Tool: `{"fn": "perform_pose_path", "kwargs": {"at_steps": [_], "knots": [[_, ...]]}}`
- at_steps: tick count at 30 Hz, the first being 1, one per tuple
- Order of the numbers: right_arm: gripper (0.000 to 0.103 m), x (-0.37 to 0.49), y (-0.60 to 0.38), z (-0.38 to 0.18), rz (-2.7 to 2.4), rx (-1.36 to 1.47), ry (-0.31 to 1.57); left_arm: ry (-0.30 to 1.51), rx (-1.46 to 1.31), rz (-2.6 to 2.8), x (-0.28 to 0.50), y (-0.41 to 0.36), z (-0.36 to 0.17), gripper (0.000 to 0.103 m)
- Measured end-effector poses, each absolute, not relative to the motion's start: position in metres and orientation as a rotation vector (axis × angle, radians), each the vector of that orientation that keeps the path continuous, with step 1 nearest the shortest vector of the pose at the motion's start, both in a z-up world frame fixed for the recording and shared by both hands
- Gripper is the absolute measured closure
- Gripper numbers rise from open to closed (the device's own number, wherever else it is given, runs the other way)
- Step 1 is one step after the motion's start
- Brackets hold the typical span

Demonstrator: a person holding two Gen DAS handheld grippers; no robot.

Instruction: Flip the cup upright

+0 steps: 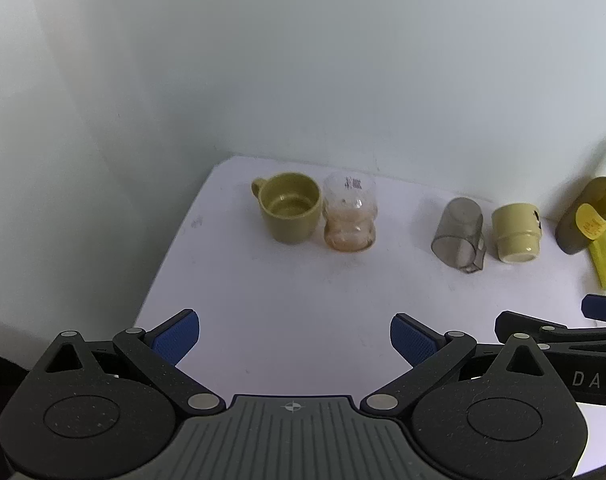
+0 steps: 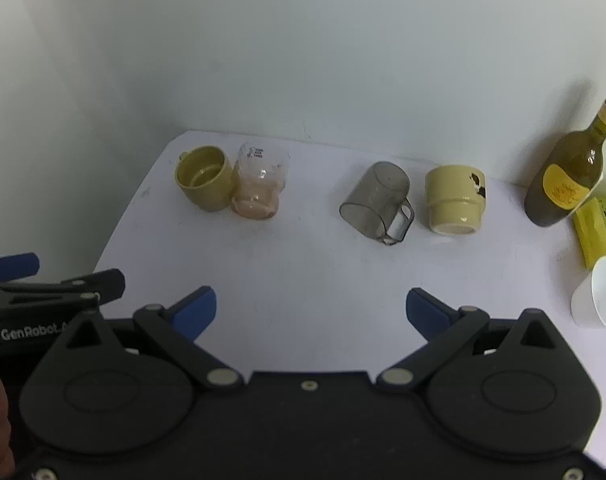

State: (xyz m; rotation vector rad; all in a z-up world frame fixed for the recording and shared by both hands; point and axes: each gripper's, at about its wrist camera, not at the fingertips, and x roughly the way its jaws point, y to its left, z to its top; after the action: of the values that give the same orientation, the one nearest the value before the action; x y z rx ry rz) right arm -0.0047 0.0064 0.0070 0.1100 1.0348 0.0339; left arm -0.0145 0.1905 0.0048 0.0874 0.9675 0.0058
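Four cups stand in a row at the back of the white table (image 1: 303, 288). An olive mug (image 1: 290, 208) (image 2: 203, 184) stands upright at the left. A clear glass (image 1: 350, 216) (image 2: 261, 186) beside it is upright. A smoky grey cup (image 1: 459, 234) (image 2: 377, 202) with a handle is upside down and tilted. A cream mug (image 1: 515, 233) (image 2: 455, 200) is upside down. My left gripper (image 1: 295, 340) and right gripper (image 2: 311, 312) are both open and empty, hovering near the table's front, apart from the cups.
A dark green wine bottle (image 2: 567, 168) (image 1: 587, 216) stands at the back right by a yellow packet (image 2: 595, 228). A white paper cup (image 2: 599, 300) lies at the right edge. A wall runs behind the table. The table's left edge drops off.
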Motion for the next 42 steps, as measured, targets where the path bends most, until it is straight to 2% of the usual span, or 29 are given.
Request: {"fn": "perform_pose_path", "kwargs": {"at_steps": [23,42], "knots": [[0.001,0.003,0.044,0.006,-0.011,0.028,1.07,1.024,0.002,-0.059,0.002,0.221,-0.018,0.0],[0.001,-0.012,0.015,0.006,-0.012,0.098,1.063,1.02,0.055,-0.063,-0.004,0.189,-0.019,0.0]]}}
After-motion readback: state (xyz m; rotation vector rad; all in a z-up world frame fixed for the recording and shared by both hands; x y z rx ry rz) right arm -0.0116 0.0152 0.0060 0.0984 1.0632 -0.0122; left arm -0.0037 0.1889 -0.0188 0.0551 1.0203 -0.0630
